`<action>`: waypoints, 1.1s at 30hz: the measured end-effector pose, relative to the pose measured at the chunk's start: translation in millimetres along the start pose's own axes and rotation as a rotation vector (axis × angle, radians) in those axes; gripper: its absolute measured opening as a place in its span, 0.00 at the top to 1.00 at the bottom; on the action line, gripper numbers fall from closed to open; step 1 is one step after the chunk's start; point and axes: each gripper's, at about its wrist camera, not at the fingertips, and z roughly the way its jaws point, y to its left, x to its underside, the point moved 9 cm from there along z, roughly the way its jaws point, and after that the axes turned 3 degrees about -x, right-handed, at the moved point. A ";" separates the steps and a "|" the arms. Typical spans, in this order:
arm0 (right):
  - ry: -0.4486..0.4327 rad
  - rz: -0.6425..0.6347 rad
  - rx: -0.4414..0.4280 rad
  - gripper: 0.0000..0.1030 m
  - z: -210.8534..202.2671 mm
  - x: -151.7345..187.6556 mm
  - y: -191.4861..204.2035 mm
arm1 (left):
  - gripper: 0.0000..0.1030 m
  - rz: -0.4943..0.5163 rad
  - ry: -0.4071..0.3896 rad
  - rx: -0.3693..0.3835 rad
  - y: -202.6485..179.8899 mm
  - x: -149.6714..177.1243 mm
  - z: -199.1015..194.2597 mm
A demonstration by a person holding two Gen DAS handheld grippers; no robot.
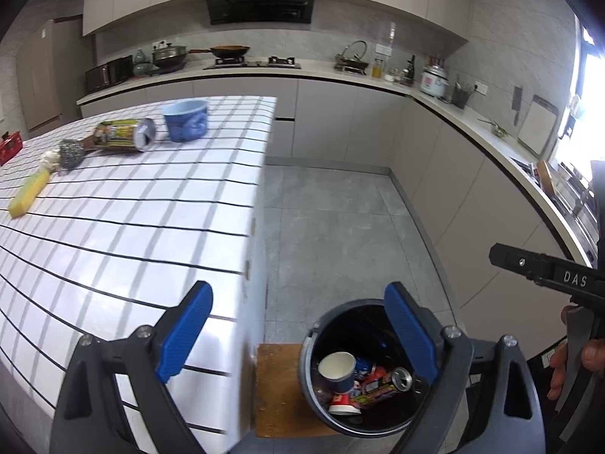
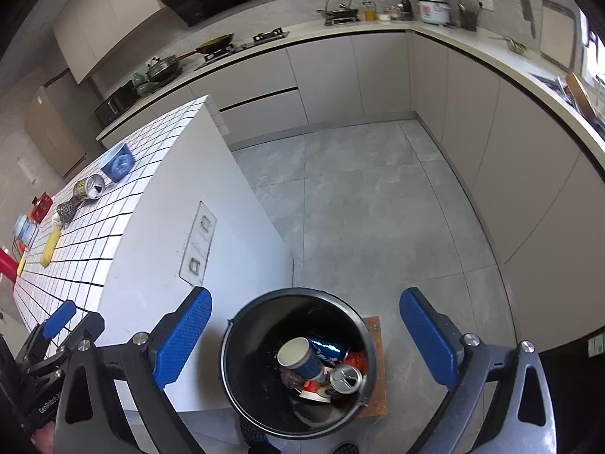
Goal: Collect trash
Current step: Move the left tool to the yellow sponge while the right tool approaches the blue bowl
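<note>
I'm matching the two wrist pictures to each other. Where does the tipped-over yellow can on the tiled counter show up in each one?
Left wrist: yellow can upper left, lying on its side beside the blue bowl.
Right wrist: same can far left, mid-height, open end toward the camera.
Shared landmark: black trash bin at the bottom of both.

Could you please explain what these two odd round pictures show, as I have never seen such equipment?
There is no robot: a person holds a two-finger gripper in each hand, each with a wide-angle camera looking along its blue fingers. One picture is from the left gripper, the other from the right gripper. Both are open and hold nothing. Below them a black bin holds a paper cup and cans. On the tiled counter lie a tipped can, a blue bowl, a steel scourer and a yellow sponge.
</note>
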 end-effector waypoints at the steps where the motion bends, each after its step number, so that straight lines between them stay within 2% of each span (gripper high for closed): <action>1: -0.004 -0.014 0.004 0.02 1.3 -2.6 7.2 | 0.10 -0.005 -0.001 -0.006 6.9 -1.8 -0.4; 7: -0.016 -0.048 -0.019 0.02 11.8 -18.3 48.4 | 0.10 -0.060 -0.018 -0.071 68.7 -13.3 -6.1; 15: -0.017 -0.123 -0.073 0.02 35.6 -37.7 135.2 | 0.10 -0.149 -0.040 -0.154 171.2 -28.9 -6.6; 19: -0.005 -0.159 -0.089 0.02 52.4 -45.2 181.6 | 0.10 -0.190 -0.045 -0.182 223.3 -36.3 -3.7; 33: 0.012 -0.235 -0.125 0.02 111.2 -70.3 318.8 | 0.10 -0.269 -0.031 -0.246 361.6 -56.4 20.9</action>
